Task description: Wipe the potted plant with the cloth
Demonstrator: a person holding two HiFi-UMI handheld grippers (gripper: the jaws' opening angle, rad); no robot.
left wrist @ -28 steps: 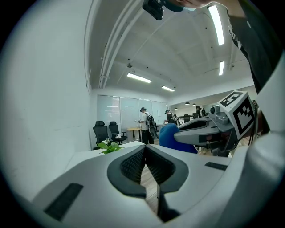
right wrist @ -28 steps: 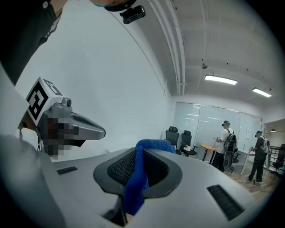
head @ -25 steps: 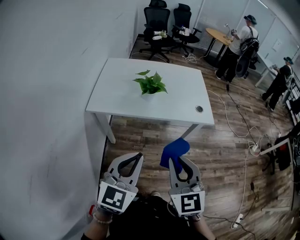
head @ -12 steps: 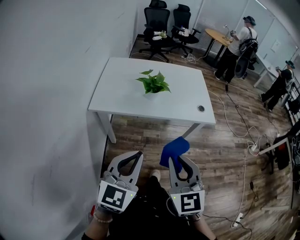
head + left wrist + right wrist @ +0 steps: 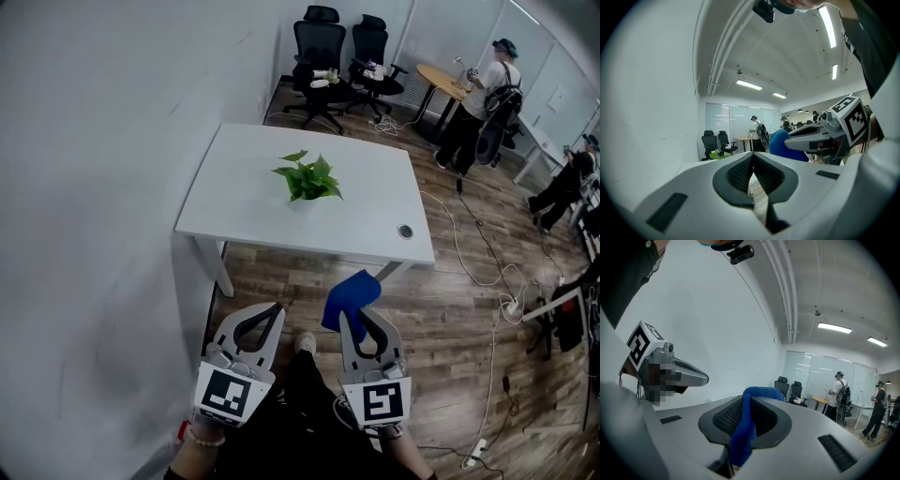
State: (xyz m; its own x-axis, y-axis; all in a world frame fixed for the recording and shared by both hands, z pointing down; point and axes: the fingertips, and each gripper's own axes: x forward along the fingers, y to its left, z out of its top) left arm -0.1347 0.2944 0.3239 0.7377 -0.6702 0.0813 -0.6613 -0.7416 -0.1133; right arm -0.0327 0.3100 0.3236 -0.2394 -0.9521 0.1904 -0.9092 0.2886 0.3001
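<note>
A small green potted plant [image 5: 307, 179] stands near the middle of a white table [image 5: 244, 197] ahead of me; its leaves [image 5: 718, 156] peek over the left gripper's body in the left gripper view. My right gripper [image 5: 352, 312] is shut on a blue cloth [image 5: 350, 298], which bunches above the jaws and hangs down between them [image 5: 744, 430]. My left gripper [image 5: 279, 306] is shut with nothing in it, its pads meeting [image 5: 753, 171]. Both grippers are held side by side, well short of the table's near edge.
A grey wall [image 5: 94, 187] runs along the left, against the table's side. Two black office chairs [image 5: 342, 56] stand behind the table. People [image 5: 487, 94] work at a round table at the far right. Cables [image 5: 478, 253] trail over the wooden floor.
The table and plant have drifted slightly closer and lower in the head view as I moved forward. Both grippers kept their pose and grip.
</note>
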